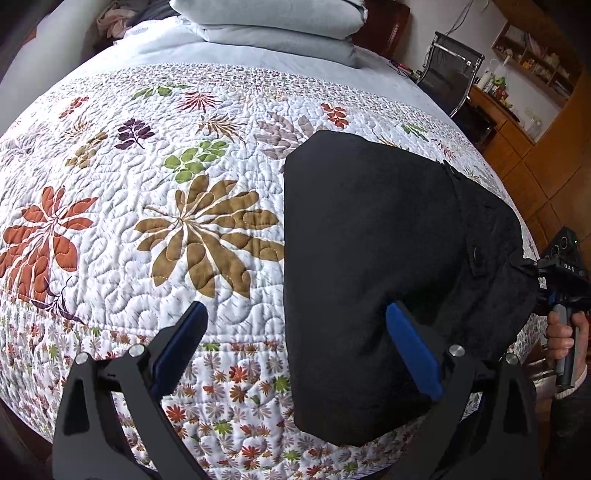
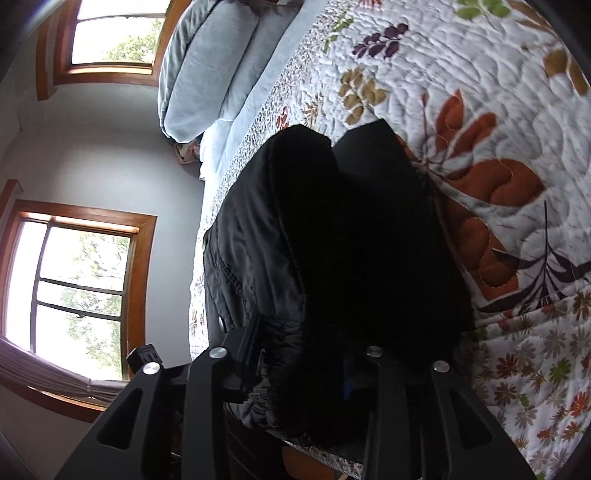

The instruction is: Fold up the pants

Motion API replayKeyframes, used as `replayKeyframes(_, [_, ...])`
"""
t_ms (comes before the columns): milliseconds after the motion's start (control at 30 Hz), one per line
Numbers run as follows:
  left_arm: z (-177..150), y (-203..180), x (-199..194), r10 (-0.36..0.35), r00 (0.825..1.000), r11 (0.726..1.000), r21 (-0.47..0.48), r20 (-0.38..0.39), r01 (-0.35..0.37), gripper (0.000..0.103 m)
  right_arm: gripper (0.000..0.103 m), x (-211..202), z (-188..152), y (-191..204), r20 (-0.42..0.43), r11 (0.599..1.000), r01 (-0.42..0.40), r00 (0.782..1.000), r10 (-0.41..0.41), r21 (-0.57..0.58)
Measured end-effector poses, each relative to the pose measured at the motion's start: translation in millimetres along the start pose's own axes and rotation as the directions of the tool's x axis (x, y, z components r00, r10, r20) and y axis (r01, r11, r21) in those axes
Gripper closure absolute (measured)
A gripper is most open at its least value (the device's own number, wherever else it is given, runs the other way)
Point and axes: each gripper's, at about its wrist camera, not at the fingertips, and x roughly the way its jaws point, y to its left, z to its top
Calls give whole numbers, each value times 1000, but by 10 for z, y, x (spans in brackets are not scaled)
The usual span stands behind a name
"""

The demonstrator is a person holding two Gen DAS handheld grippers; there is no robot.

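The black pants (image 1: 369,266) lie folded into a compact stack on the leaf-patterned quilt (image 1: 147,206), near the bed's right front corner. My left gripper (image 1: 295,314) is open above the quilt; its right finger (image 1: 410,343) sits over the stack's near edge, its left finger (image 1: 181,339) over bare quilt. My right gripper (image 1: 524,266) is at the stack's right edge, with pants fabric bunched at its tip. In the right wrist view the pants (image 2: 332,240) fill the space between the fingers and hide the tips of the right gripper (image 2: 306,354).
Grey pillows (image 1: 273,22) are stacked at the head of the bed. A black chair (image 1: 450,70) and a wooden desk with shelves (image 1: 517,110) stand to the right. Two windows (image 2: 74,288) are in the wall beyond the bed edge.
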Motion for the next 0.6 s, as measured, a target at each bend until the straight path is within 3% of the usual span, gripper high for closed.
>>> replayKeyframes(133, [-10,17,-8,2,1000,1000,2,-4,-2,5,59,-100,-64,-52,9,1000,11,1000,-11,-1])
replayKeyframes(267, [-26,45,-58,13,1000,1000,7,-1,-13,5,36,-332,-151,4,37,999,31,999,-30,-20])
replayKeyframes(300, [-31,59,-71,14,1000,1000,2,0,-14,5,35,-385,-190,34,39,999,38,999,-37,-31])
replayKeyframes(433, [-60,84,-87,5,1000,1000,-16,-3,-5,5,37,-429,-318,76,13,997,59,998,-58,-55])
replayKeyframes(500, [-83,91,-82,-5,1000,1000,-24,-10,5,5,54,-410,-381,94,9,995,71,997,-70,-68])
replayKeyframes(600, [-108,107,-81,-15,1000,999,-40,-17,14,5,61,-391,-418,97,28,992,93,995,-91,-85])
